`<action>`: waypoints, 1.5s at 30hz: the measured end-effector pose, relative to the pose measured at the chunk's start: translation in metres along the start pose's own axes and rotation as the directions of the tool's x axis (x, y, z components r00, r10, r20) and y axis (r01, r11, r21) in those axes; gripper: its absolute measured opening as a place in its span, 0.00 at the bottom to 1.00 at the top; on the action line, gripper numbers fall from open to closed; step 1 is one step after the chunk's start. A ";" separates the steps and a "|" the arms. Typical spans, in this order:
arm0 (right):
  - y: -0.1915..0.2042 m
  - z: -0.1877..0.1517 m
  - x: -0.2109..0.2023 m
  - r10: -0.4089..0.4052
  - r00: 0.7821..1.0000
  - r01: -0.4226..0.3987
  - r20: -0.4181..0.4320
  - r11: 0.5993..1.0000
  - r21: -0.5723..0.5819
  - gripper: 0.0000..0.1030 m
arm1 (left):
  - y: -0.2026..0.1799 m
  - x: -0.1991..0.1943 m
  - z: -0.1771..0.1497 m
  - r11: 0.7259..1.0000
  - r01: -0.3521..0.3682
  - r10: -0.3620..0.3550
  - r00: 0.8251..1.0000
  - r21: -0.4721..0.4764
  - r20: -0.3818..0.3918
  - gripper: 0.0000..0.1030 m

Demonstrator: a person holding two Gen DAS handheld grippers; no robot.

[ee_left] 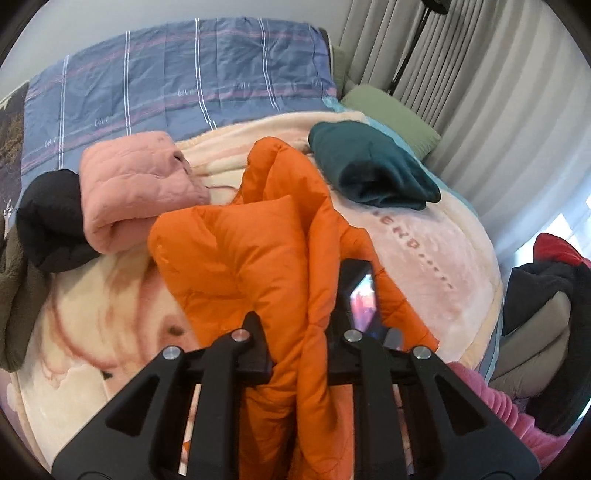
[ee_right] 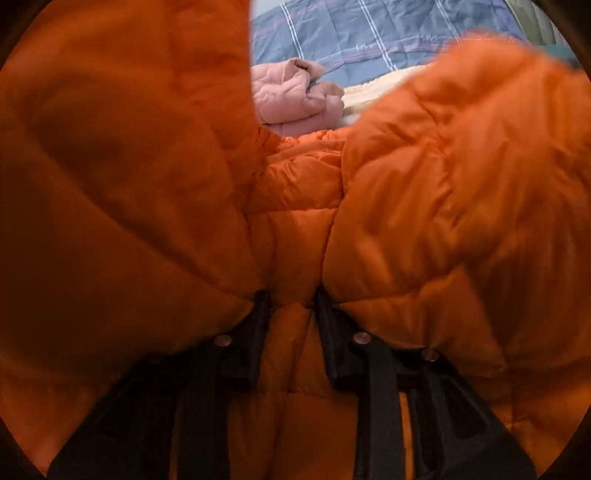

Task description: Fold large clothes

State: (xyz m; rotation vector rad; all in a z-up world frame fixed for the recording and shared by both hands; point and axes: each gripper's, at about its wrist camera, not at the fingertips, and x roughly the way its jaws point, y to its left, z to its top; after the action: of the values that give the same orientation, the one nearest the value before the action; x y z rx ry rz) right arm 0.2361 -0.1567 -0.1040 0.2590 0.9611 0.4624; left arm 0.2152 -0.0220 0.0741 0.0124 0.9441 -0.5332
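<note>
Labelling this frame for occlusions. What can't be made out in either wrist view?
- Left wrist: the left gripper has its left fingertip buried in the orange jacket.
- Right wrist: the jacket fills the view, hiding the right gripper fingertips and most of the bed.
- Right wrist: the jacket's upper right edge is motion-blurred.
- Right wrist: the pink jacket is partly hidden behind orange fabric.
- Left wrist: the clothes pile is cut off at right.

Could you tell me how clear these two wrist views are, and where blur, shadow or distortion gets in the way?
Left wrist view: mostly sharp, with fisheye bending at the rim; the orange jacket is slightly soft beside the left claw. Right wrist view: the jacket fills the frame, dark and shadowed on the left, motion-blurred upper right; only the pink garment and blue bedding are visible past the right claw.
</note>
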 end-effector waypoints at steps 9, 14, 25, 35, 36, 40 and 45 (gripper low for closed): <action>-0.008 -0.050 -0.095 0.140 0.987 -0.143 0.079 0.989 0.036 0.28 | -0.014 0.006 0.017 0.998 -0.060 0.059 0.998 -0.026 -0.026 0.16; -0.003 -0.082 -0.044 0.211 0.977 -0.207 -0.037 0.975 0.083 0.21 | -0.027 0.032 0.019 0.998 -0.064 0.062 0.995 -0.022 -0.082 0.16; -0.013 -0.123 -0.155 0.003 0.976 -0.007 0.218 1.000 0.018 0.28 | -0.072 0.101 0.022 0.994 -0.100 0.106 0.970 0.040 -0.219 0.27; 0.037 -0.154 -0.210 -0.006 0.883 0.059 0.469 0.993 -0.098 0.67 | -0.103 0.145 0.035 0.993 -0.096 0.115 0.918 0.069 -0.380 0.39; 0.045 -0.154 -0.210 -0.028 0.865 0.098 0.501 0.989 -0.114 0.67 | -0.105 0.147 0.035 0.993 -0.096 0.115 0.916 0.068 -0.384 0.40; 0.054 -0.152 -0.200 -0.097 0.858 0.168 0.504 0.981 -0.096 0.67 | -0.113 0.158 0.034 0.991 -0.110 0.129 0.906 0.070 -0.404 0.41; 0.046 -0.154 -0.196 -0.146 0.846 0.169 0.513 0.986 0.000 0.31 | -0.119 0.163 0.035 0.991 -0.110 0.130 0.904 0.072 -0.407 0.45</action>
State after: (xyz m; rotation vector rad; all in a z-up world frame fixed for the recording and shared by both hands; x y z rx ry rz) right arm 0.0003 -0.2106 -0.0285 0.2430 0.4409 0.2406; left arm 0.2656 -0.2040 -0.0055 0.2334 1.3335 -0.4455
